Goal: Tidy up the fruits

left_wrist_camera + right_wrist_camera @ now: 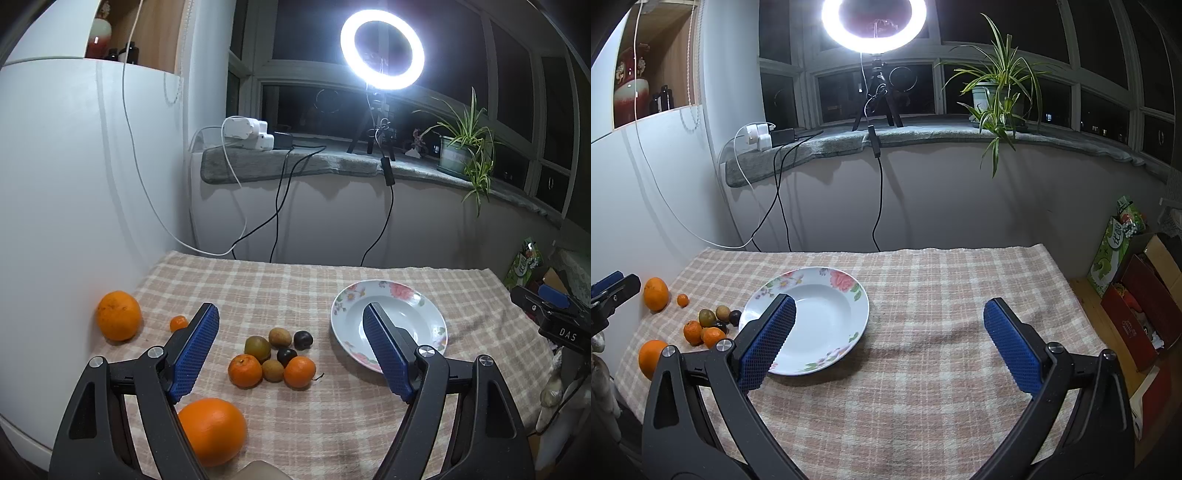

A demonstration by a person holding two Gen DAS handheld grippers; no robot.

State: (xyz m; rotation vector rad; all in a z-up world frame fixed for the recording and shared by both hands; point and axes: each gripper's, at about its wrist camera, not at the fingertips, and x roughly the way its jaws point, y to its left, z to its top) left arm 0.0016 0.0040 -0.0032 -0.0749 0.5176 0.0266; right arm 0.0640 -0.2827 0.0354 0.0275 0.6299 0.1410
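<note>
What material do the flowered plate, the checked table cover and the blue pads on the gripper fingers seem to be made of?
Plate: probably glazed ceramic or porcelain, possibly melamine; its white surface is glossy, with printed flowers on the rim.
Table cover: woven fabric, matt and slightly fuzzy; it wrinkles and has a soft, uneven far edge.
Blue pads: likely rubber or soft plastic, matt, with a fine dotted grip texture.

A ring light (pixel 382 50) on the windowsill is the main source, blown out to white glare in both views. The windows (pixel 1108 66) behind are black. The checked cloth (pixel 923 295) is evenly lit; the plate (pixel 809 321) casts a soft shadow toward the camera. Fisheye bending curves the edges, and the corners go dark. Focus is sharp throughout.
</note>
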